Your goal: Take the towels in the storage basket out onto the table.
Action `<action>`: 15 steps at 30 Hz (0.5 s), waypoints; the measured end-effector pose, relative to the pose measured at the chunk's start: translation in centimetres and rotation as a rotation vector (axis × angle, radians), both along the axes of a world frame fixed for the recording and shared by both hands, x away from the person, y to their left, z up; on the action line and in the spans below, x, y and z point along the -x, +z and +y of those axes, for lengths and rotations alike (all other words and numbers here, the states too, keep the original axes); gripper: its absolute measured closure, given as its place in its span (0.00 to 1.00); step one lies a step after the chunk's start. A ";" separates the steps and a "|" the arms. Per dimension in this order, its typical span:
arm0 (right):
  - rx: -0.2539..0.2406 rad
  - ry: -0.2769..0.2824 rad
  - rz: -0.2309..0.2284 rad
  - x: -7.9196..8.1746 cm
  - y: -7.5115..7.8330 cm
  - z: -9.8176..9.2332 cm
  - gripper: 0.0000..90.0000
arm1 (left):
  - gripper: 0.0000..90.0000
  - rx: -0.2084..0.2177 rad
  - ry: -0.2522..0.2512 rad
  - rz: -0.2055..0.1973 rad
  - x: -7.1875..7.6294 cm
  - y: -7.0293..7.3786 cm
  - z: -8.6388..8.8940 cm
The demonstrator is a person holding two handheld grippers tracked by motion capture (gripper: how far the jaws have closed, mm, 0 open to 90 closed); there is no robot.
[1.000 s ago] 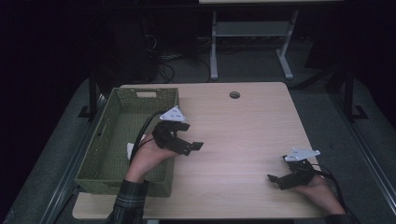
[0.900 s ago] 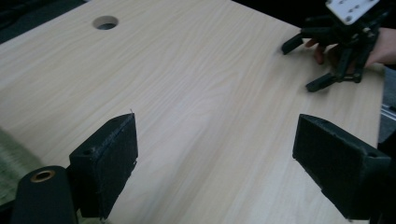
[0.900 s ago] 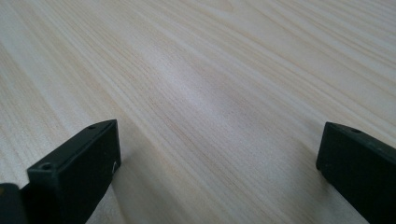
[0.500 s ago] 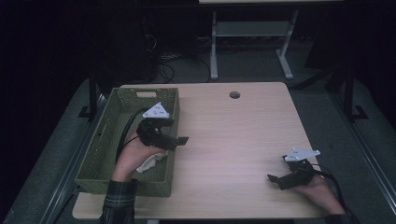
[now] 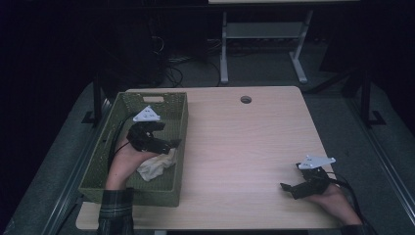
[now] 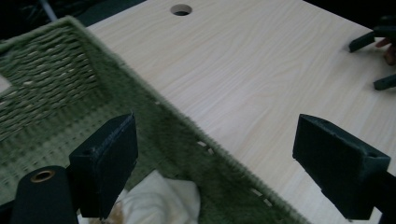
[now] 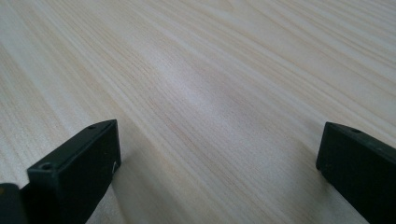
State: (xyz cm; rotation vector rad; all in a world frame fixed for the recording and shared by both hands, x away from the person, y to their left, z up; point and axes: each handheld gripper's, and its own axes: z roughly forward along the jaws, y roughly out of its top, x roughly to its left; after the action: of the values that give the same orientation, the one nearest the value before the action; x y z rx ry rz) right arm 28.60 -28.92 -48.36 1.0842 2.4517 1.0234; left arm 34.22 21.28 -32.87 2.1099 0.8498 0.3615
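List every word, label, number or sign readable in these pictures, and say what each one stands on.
None can be read.
The grey plate on the left gripper carries a few dark marks, too small to read.
The plate on the right gripper looks the same, too small to tell.
The green basket, the white cloth and the table bear no lettering.

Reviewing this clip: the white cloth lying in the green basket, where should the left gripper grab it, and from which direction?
Probably from above, onto the raised bunched folds in the middle of the white cloth. It lies crumpled on the floor of the green basket near the right-hand wall, so a sideways approach would meet the weave. The left gripper hovers over it, jaws open wide enough to straddle a fold.
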 end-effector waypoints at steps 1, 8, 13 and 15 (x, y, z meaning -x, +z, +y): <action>0.000 0.000 0.000 0.0 0.0 0.0 0.00 | 0.15 -0.002 0.018 -0.001 -0.1 -0.1 0.5; 0.000 -0.001 0.002 0.0 0.0 0.0 0.00 | 0.15 -0.029 0.061 -0.003 -0.5 -0.8 1.9; 0.000 0.000 0.001 0.0 0.0 0.0 0.00 | 0.15 -0.049 0.087 0.006 -1.0 -1.7 2.7; 0.000 0.000 0.001 0.0 0.0 0.0 0.00 | 0.15 -0.051 0.095 0.015 -1.1 -2.1 2.8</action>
State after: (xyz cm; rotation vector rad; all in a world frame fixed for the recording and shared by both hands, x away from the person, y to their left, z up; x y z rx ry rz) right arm 28.60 -28.92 -48.36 1.0852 2.4520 1.0228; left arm 35.34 24.08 -34.94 2.1258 0.9613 0.4222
